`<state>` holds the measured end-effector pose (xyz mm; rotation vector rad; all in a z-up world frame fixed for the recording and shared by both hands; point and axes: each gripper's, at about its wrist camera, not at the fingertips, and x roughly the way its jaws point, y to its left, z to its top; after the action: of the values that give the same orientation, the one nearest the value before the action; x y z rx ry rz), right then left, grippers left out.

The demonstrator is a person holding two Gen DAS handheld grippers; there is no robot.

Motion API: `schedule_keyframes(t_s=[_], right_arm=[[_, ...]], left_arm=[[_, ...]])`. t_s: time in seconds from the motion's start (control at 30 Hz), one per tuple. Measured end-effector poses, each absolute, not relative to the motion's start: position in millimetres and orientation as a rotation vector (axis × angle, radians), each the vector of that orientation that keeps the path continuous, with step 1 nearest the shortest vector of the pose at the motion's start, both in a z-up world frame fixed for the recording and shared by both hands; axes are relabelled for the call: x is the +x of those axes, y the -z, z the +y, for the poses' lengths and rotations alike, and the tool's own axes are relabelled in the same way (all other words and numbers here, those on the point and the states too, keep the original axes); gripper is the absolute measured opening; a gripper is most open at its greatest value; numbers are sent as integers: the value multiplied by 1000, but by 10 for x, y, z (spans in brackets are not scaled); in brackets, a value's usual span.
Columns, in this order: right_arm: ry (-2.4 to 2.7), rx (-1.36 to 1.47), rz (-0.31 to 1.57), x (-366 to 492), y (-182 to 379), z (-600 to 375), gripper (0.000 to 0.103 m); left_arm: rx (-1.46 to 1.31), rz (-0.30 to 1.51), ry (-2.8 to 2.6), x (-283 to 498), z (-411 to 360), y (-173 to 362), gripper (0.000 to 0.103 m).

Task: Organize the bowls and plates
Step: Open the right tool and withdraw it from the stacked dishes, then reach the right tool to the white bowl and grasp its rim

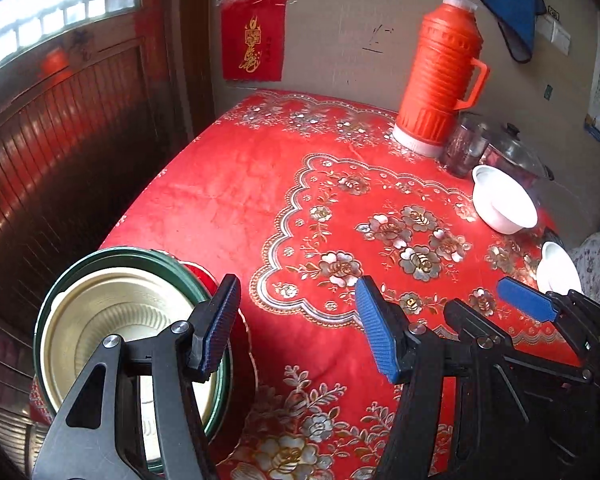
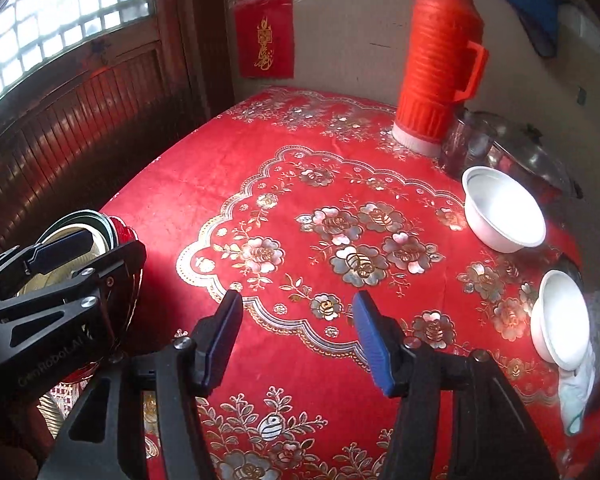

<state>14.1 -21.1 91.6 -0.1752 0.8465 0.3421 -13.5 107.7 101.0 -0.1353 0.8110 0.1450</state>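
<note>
Two sets of tongs hover side by side above a tabletop (image 1: 228,208) draped in a red cloth patterned with silver and gold flowers. The left tongs (image 1: 298,328) stand with their blue-padded jaws apart and nothing between them; only the cloth shows in the gap. The right tongs (image 2: 298,338), just beside them, are likewise parted and empty, pointed down at the flowered middle of the cloth.

At the tabletop's near left edge sits a stack of plates (image 1: 112,320), a pale gold dish with a ribbed centre nested in a dark green rim, with a red plate showing beneath; the left tongs' left finger crosses in front of it. Well apart, toward the right side, a white bowl (image 2: 504,212) rests upright on the cloth, and a second white bowl (image 2: 562,316) stands nearer the right edge, tilted on its side with its mouth facing left.

Behind the first bowl, against the wall, stand an orange thermos flask (image 1: 440,76), a clear glass jar (image 1: 466,146) just beside its base, and a glass-lidded pot (image 1: 514,152). A blue cloth (image 1: 512,8) hangs on the wall above.
</note>
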Motion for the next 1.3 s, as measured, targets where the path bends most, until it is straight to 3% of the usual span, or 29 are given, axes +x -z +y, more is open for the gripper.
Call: schedule_keyframes(t_s=[1.3], right_arm=[[15, 13, 890, 1675, -947, -2423, 64]], left_arm=[[-21, 999, 151, 2243, -898, -664, 60]])
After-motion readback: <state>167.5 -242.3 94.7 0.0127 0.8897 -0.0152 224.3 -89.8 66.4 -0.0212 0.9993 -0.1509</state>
